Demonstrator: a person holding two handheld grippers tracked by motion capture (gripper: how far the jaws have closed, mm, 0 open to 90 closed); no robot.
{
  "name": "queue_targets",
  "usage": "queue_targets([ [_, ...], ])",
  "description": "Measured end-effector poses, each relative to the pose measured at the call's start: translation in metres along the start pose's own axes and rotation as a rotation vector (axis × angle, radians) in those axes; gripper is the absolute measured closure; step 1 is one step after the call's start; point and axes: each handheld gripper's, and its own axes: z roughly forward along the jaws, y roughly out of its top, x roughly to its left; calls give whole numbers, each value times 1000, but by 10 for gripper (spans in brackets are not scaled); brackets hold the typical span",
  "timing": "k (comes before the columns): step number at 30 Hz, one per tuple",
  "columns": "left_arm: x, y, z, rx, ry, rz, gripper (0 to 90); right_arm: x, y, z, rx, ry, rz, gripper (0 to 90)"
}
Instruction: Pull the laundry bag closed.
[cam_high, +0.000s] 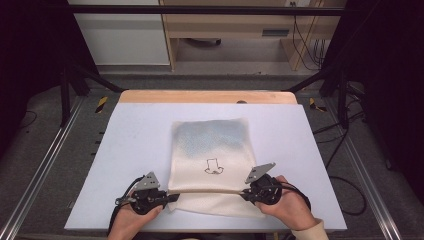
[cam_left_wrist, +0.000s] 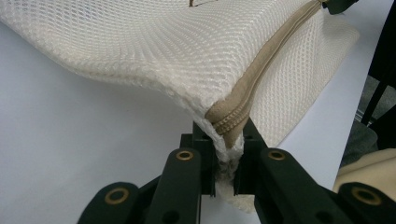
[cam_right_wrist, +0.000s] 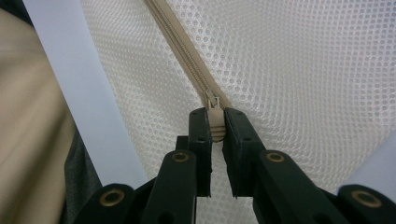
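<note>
Cream mesh bag (cam_high: 210, 150) flat on white counter (cam_high: 130, 150), near edge lifted; left tool (cam_left_wrist: 227, 161) pinched on bag's zipper-end corner, right tool (cam_right_wrist: 215, 128) pinched on zipper pull (cam_right_wrist: 214, 103) at bag's opposite end (tan zipper (cam_left_wrist: 266, 60) taut between both tools).

A cream mesh bag (cam_high: 210, 150) of open-weave, honeycomb-textured cloth lies on a smooth, matt pale board (cam_high: 130, 145). Along the bag's near edge runs a tan zip (cam_left_wrist: 261, 70) of finely ribbed woven tape, its small slider (cam_right_wrist: 214, 103) a dull beige. Matt black plastic jaws with brass-coloured rivets clamp the zip's two ends. Beyond the bag, bare light wood (cam_high: 205, 96) edges the board.
</note>
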Motion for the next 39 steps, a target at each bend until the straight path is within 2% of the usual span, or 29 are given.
queue_targets([
  [39, 1, 1, -2, 0, 15, 7, 822, -1, -3, 0, 2, -2, -4, 822],
])
